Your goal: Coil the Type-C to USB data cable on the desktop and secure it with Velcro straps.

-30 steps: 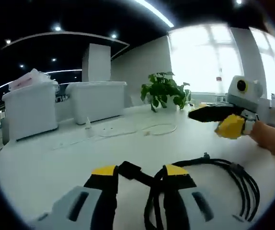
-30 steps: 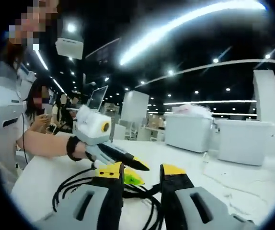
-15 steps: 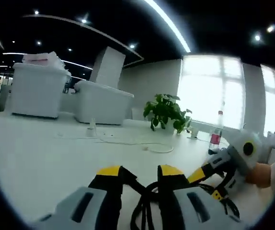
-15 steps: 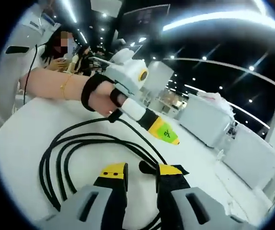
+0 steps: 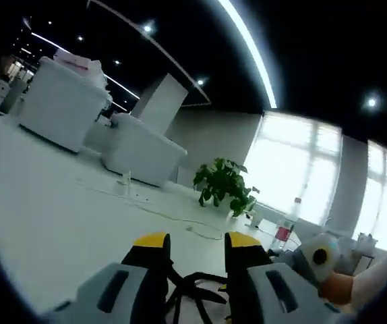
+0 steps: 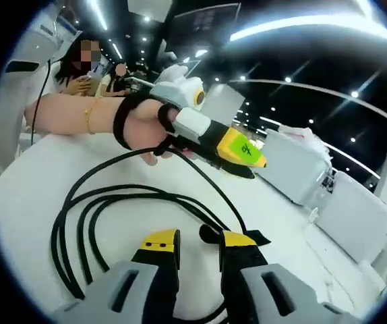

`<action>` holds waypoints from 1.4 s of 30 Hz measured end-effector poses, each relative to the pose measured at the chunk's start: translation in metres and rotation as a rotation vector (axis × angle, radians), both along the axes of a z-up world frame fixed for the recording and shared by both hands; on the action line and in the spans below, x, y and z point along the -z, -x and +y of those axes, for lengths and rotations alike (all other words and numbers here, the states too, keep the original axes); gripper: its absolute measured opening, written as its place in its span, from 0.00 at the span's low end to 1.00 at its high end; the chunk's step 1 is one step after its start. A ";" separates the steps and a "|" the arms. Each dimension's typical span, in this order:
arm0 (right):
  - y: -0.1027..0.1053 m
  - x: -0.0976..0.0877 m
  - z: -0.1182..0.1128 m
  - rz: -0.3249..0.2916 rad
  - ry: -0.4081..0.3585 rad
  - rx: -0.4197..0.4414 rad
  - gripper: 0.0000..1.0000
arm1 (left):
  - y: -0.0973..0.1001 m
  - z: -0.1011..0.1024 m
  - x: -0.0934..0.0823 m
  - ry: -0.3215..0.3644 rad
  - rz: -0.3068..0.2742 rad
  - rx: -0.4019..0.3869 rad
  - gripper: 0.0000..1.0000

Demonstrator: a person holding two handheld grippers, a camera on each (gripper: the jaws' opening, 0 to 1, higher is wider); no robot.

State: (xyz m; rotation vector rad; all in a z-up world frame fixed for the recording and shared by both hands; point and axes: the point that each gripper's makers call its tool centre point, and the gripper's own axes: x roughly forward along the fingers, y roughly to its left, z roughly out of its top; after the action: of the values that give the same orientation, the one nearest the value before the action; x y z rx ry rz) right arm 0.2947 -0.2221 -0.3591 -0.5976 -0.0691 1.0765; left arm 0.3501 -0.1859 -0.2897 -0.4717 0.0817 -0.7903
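Risk, as judged from the present arrangement: the black data cable [image 6: 106, 202] is lying in several loose loops on the white desk [image 6: 32, 175], with no strap yet seen closed around them. If either tool tugs or lets go unevenly, the loops are likely to spring apart or slide across the smooth surface, and the coil would have to be formed again. A dark tab, possibly the Velcro strap [image 6: 210, 234], is sitting just at the right tool's tips; it cannot be told whether it is wrapped around anything.

Left gripper view: the left tool [image 5: 193, 246] is pointing low over the desk, its yellow-tipped jaws standing a little apart. Black strands of the cable [image 5: 197, 287] are crossing between and just below them; whether the jaws are pinching a strand cannot be told. To the right, the other tool [image 5: 315, 260] is entering, held in a hand.

Right gripper view: the loops are spreading to the left of and ahead of the right tool [image 6: 190, 243], and one strand is rising towards the left tool [image 6: 237, 152], which is hovering above the desk with its jaws appearing nearly closed. The right tool's jaws are standing a narrow gap apart with the dark tab between them; a firm grip cannot be confirmed.

Background: white bins [image 5: 62, 104], a potted plant [image 5: 224, 185] and a thin white cord [image 5: 153, 210] are lying well apart from the work.
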 end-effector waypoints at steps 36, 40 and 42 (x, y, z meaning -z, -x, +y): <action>0.000 -0.023 0.001 -0.059 -0.056 -0.003 0.02 | -0.011 0.004 0.036 -0.540 -0.172 -0.109 0.34; -0.007 -0.025 0.001 -0.056 -0.067 0.006 0.02 | -0.019 0.006 0.052 -0.576 -0.136 -0.119 0.29; -0.009 -0.029 0.003 -0.051 -0.068 -0.006 0.02 | -0.020 0.006 0.056 -0.596 -0.133 -0.120 0.29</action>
State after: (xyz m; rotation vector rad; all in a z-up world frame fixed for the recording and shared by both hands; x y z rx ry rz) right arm 0.3037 -0.2187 -0.3304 -0.5636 -0.1512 1.0610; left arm 0.3696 -0.1803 -0.3455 0.1392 0.1569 -0.6385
